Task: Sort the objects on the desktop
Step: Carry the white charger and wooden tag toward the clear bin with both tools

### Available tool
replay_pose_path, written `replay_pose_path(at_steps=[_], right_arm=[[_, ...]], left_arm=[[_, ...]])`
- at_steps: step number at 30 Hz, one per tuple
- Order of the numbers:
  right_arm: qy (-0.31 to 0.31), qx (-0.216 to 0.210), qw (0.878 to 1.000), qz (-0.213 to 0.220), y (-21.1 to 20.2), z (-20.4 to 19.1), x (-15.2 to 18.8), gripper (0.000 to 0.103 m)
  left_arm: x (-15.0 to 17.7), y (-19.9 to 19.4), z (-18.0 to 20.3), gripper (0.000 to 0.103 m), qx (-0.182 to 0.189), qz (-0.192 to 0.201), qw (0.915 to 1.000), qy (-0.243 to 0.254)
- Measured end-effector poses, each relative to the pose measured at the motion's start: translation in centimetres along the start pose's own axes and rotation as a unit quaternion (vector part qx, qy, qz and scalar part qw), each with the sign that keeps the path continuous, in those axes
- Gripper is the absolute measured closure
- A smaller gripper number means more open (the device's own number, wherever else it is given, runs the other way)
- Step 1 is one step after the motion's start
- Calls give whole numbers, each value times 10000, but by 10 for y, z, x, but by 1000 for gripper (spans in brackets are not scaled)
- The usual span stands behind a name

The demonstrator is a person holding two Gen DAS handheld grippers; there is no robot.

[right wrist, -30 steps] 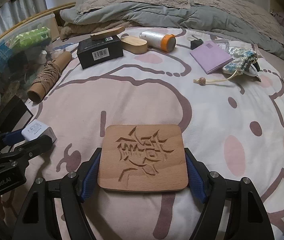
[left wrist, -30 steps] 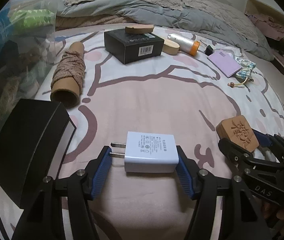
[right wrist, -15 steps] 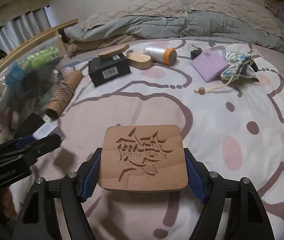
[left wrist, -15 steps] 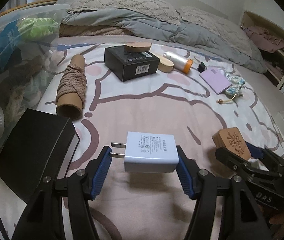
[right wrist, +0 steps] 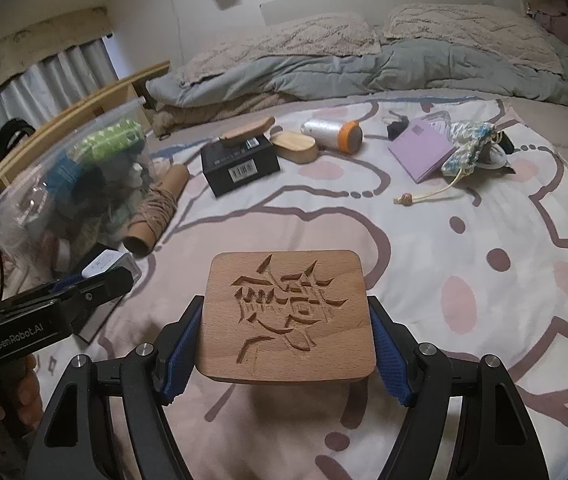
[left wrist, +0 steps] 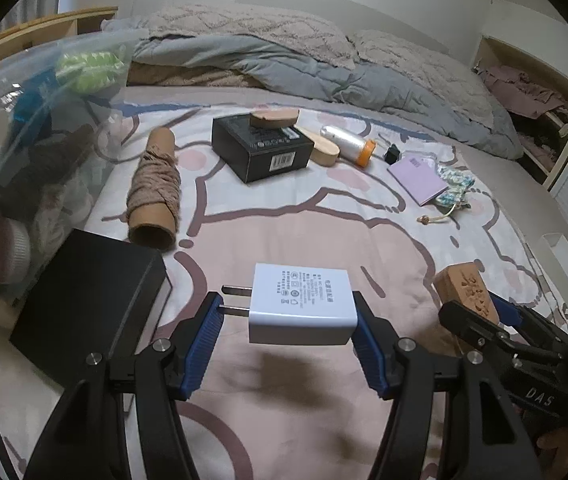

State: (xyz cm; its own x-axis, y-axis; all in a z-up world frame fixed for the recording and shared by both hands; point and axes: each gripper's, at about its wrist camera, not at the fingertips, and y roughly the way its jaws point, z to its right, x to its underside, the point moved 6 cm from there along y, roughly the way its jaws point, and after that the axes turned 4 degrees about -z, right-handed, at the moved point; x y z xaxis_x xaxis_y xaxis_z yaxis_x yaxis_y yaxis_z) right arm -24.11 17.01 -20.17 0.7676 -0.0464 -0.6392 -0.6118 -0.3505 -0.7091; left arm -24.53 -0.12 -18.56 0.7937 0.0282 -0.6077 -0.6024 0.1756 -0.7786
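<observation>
Two tools: both lifted above the bed (left wrist: 284, 216)
Left tool (left wrist: 284, 320): clamps white charger (left wrist: 302, 304)
Right tool (right wrist: 288, 344): clamps carved wooden block (right wrist: 288, 316)

Legible markings: "GenRobot.AI" on body of left gripper (right wrist: 96, 280), right wrist view. "DAS" on body of right gripper (left wrist: 480, 312), left wrist view. White charger (left wrist: 302, 304): printed spec text, cert. symbols, too small to read. Black box (left wrist: 262, 148): barcode label, digits illegible. Wooden block (right wrist: 288, 316): carved character, not identifiable.

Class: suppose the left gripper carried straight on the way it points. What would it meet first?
Probably the bedsheet; the left gripper, shut on the white charger, tilts down over bare fabric. Depth is uncertain.
</observation>
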Motion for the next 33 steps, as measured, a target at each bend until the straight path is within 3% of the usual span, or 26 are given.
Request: replay_pose_path(at_steps=[8,15,21,25,29,33], right_arm=[[22,-148,9997,212,-19,-3,-2,27],[-2,-231,9993,296,-23,-9,-4,27],[-63,-302,9989,360,-29,-14,-5,27],[-74,-329,9987,382,-30,-16,-6,27],[-90,-350,9987,357,-29,-17,-5,27],[-109,-356,9988,323,-27,-18,-5,27]], left_arm=[[-21,-38,-9,41,-82,350,9994,-5],[-69,-85,-32,41,-258,931,9953,-8],[-122,-120,-76,41,-579,1267,9902,-88],[-162,-138,-118,41,-1024,1492,9830,-319],[-195,-141,-156,41,-1562,1495,9753,-443],[-213,-127,-195,41,-1745,1332,9725,-781]])
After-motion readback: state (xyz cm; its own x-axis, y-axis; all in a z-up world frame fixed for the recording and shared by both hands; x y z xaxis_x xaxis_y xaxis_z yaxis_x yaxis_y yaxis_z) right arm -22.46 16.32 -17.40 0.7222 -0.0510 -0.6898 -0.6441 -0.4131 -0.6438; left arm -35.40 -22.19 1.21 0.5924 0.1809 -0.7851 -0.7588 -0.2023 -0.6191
